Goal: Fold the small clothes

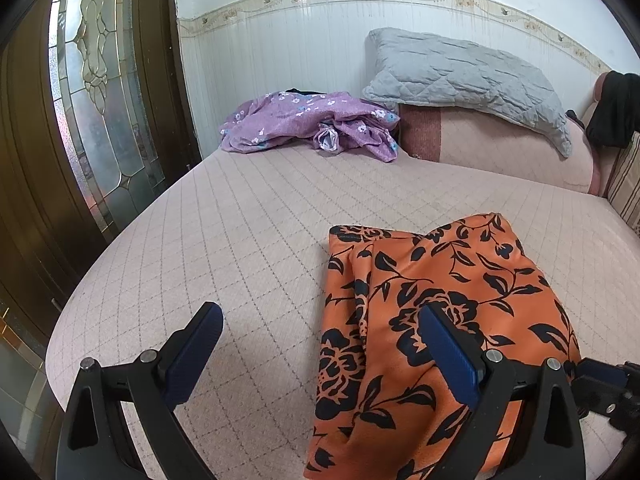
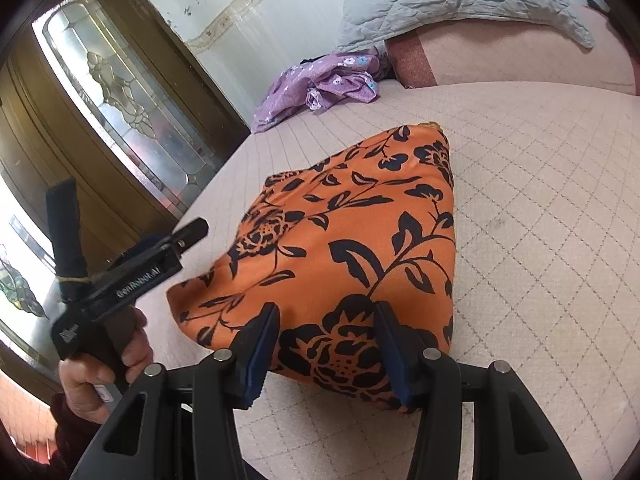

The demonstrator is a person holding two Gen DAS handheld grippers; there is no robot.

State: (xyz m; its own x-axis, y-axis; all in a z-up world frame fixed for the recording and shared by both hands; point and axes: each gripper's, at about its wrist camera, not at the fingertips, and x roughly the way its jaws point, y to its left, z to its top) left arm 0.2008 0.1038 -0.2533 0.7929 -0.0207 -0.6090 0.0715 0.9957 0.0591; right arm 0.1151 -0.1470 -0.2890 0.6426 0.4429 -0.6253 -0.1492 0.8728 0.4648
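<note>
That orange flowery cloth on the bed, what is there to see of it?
The orange cloth is a thin, smooth-looking fabric printed with black flowers and leaves. It lies folded over on the quilted beige bed cover, slightly puffed rather than pressed flat, with one corner pointing toward the pillows. Its near edge sits between the blue pads of the right gripper, whose jaws stand partly open around it; whether they pinch it I cannot tell. The open left gripper has one finger above it.

Orange garment with black floral print, folded into a flat, slightly rumpled stack on the quilted bed
</note>
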